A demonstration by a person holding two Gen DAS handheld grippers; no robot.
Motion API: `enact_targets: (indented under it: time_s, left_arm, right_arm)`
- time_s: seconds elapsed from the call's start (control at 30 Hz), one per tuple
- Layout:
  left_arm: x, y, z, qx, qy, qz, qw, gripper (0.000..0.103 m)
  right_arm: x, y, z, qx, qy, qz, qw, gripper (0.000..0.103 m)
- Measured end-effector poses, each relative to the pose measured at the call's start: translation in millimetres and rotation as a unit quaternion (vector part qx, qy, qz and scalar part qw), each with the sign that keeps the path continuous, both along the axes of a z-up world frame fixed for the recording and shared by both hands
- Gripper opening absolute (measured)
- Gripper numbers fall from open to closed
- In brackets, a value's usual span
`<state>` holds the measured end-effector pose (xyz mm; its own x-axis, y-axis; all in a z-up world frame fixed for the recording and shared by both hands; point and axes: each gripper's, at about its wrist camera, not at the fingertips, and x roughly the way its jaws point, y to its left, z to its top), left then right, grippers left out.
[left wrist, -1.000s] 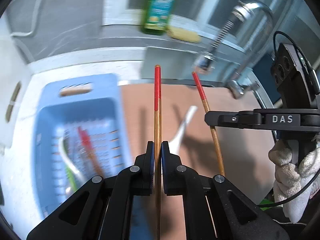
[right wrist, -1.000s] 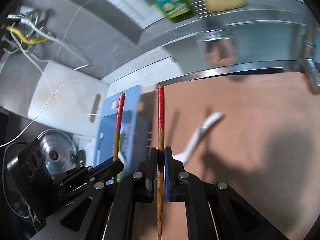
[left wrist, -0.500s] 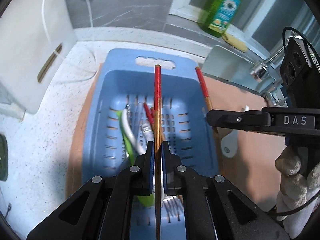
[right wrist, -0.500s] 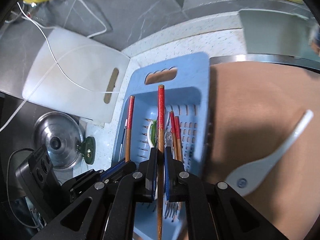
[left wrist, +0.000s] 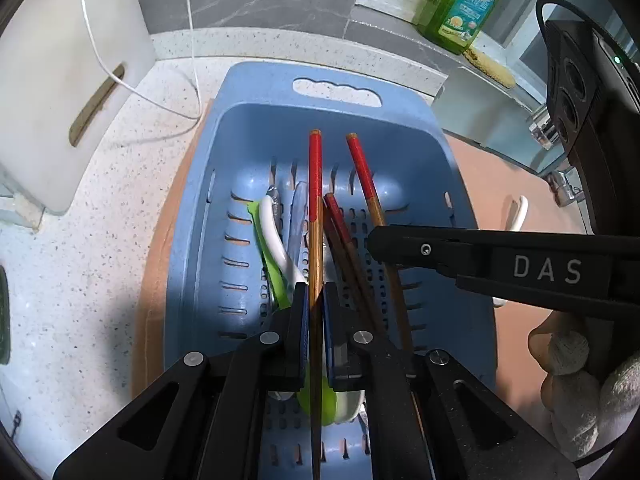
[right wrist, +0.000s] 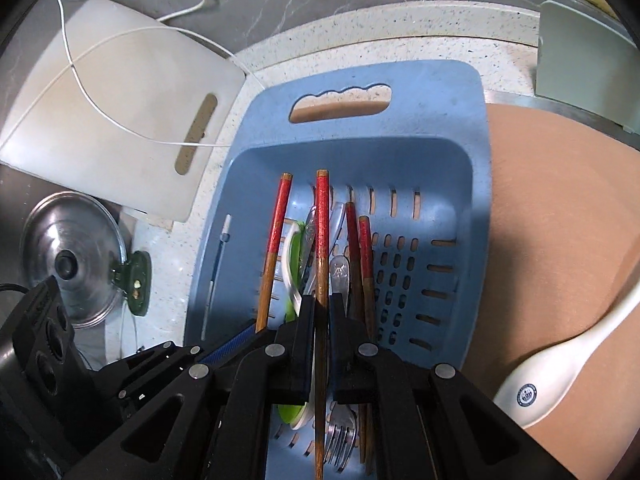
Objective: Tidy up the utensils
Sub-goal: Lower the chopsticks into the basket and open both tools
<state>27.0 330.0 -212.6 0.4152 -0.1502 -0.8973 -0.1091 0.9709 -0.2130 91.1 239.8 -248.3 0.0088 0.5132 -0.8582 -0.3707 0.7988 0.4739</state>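
A blue slotted basket lies below both grippers. My left gripper is shut on a red-tipped wooden chopstick that points down into the basket. Beside it, my right gripper is shut on a matching chopstick, which shows in the left wrist view as a chopstick slanting in from the right. In the basket lie two more chopsticks, a fork, a green spoon and a white spoon. Another white spoon rests on the brown mat.
A white cutting board leans left of the basket with a white cable across it. A pot lid sits at far left. Dish soap bottle, sponge and tap fittings stand behind and right. A gloved hand holds the right gripper.
Both grippers have swung left from above the brown mat to above the blue basket and come lower. Each still holds its chopstick.
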Motion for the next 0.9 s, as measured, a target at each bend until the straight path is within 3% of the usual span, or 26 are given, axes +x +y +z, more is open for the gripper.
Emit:
enact_targets:
  time_s: [0.9]
  left_arm:
    - [13.9,3.5,-22.0,0.012,0.026,0.004,0.9996,0.006]
  right_arm:
    - [13.3,22.1,-19.5,-0.057,0.009,0.013,0.998,0.006]
